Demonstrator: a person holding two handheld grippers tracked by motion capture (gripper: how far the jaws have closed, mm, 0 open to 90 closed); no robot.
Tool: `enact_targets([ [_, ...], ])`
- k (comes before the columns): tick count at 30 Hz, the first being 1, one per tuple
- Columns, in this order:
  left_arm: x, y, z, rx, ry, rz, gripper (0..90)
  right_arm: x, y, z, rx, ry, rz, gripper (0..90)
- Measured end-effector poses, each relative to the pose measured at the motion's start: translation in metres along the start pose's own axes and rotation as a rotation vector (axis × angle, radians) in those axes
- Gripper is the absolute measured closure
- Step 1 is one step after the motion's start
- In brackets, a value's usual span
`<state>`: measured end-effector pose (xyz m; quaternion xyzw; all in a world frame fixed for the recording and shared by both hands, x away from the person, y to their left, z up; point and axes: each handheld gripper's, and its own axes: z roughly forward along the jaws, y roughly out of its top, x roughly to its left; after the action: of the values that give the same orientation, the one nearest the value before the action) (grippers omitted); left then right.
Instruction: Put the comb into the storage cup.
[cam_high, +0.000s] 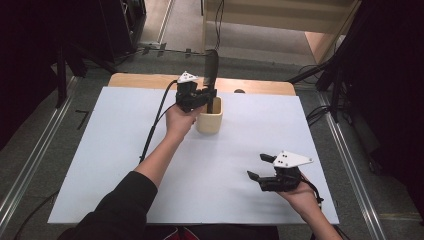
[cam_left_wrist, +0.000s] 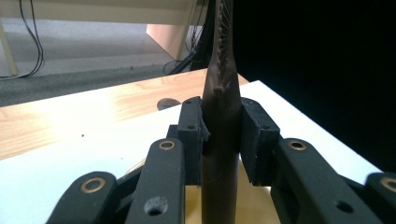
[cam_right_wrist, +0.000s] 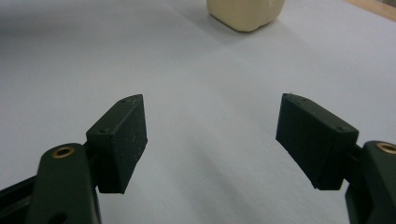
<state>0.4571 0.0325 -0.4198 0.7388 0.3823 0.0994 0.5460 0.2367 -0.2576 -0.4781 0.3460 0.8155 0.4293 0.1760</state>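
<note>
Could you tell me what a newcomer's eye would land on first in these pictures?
Probably the dark comb, held upright by the left gripper with its lower end inside the cream cup near the far middle of the white table. Next, the right gripper, open and holding nothing, low over the table's near right part.

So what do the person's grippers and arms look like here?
Both grippers are black, with two jointed jaws, brass-coloured pivot rings and blocky dark pads. The left gripper and the right gripper each carry a pale grey three-cornered plate and trail a black cable. The left arm wears a black sleeve pushed up the forearm.
</note>
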Motion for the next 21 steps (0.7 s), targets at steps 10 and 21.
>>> enact_targets([
  [10, -0.0013, -0.0054, -0.0005, 0.014, 0.004, 0.018, 72.9, 0.0007, -0.0001, 0.0004, 0.008, 0.000, 0.000, 22.8],
  [21, -0.0010, -0.0099, -0.0019, 0.037, 0.011, 0.032, 72.9, 0.0007, -0.0001, 0.0006, 0.006, 0.001, -0.004, 22.8],
])
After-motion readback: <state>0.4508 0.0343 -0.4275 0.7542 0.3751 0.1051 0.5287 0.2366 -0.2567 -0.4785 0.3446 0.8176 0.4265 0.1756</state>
